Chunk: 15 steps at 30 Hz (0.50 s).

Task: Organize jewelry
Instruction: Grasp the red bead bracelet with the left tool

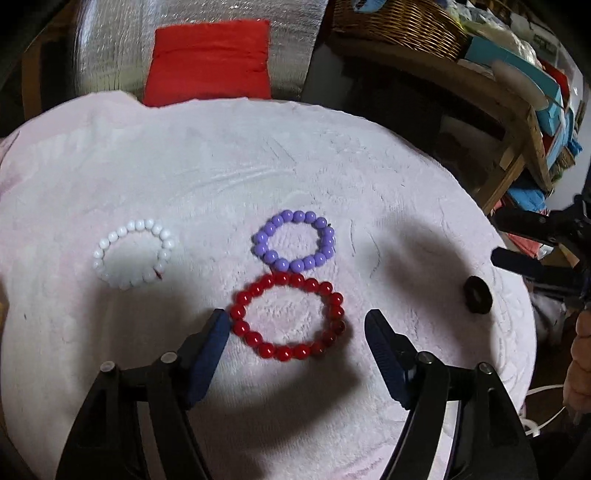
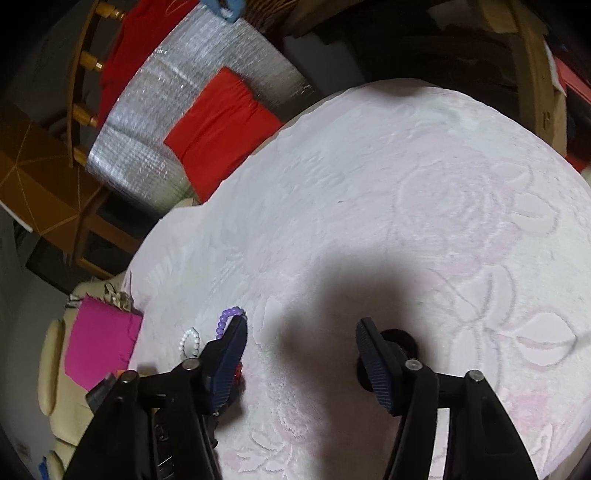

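Note:
On a pale pink embossed cloth (image 1: 258, 155) lie three bead bracelets: a white one (image 1: 133, 254) at left, a purple one (image 1: 294, 240) in the middle, and a red one (image 1: 288, 317) touching it just below. A small black ring-shaped piece (image 1: 477, 294) lies at the right. My left gripper (image 1: 297, 326) is open, its fingers on either side of the red bracelet. My right gripper (image 2: 301, 334) is open; the black piece (image 2: 400, 341) sits by its right finger. In the right wrist view the purple bracelet (image 2: 227, 319) and the white bracelet (image 2: 190, 341) peek out left of the left finger.
A red cushion (image 1: 208, 62) leans on a silver foil panel (image 1: 103, 48) behind the cloth. A wicker basket (image 1: 399, 26) and teal boxes (image 1: 517, 66) sit on a wooden shelf at right. A magenta item (image 2: 99, 339) lies off the cloth's left edge.

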Tool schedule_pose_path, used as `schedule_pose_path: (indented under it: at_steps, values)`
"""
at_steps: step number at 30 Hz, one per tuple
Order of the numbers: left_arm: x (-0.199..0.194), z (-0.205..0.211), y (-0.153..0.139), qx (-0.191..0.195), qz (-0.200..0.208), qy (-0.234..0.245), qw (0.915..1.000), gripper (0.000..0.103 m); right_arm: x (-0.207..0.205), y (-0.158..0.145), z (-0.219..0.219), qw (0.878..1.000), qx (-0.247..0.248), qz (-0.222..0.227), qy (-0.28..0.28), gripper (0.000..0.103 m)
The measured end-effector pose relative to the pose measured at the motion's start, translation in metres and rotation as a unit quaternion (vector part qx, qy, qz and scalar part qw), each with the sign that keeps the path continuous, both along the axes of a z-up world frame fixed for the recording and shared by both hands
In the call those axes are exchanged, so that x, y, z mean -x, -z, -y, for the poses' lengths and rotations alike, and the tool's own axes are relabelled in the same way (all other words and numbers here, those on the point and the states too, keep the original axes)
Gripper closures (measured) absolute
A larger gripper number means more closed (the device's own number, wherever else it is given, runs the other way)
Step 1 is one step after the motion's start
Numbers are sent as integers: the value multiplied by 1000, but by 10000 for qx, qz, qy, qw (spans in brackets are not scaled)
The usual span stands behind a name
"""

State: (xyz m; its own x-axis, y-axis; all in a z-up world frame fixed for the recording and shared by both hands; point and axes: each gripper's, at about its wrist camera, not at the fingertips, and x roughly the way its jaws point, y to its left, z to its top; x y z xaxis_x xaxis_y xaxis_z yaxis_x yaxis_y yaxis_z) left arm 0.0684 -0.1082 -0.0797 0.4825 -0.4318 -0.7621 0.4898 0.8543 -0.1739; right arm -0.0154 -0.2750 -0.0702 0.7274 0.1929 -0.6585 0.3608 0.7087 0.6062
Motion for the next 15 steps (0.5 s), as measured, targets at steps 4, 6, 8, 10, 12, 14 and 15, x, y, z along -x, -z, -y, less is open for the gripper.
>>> schedule_pose_path:
  at_steps: [4,6,8,10,12,14,15]
  values:
    - [-2,-3,0,85,-119,40,9999,88,-22,6,-14,9998,47,-88,-144,55]
    - [-1,-7,-1,158,-187,96,9997,94,-33,8,-24,9996,106,-118,-247,58]
    - [3,-11,-3,126,-210,123,9996,94,-45,10,-35,9991,164,-119,-377,59]
    - [2,-15,-4,243,-305,93,9992,94,-56,10,-47,9983,258,-117,-514,59]
    - [2,-20,-8,278,-297,46,9992,94,-68,12,-60,9974,352,-143,-617,59]
    - [6,-30,-15,355,-266,-7,9990,94,-78,13,-70,9965,462,-151,-685,59]
    - [6,-32,-17,374,-245,-18,9990,94,-83,14,-76,9958,552,-177,-703,59]
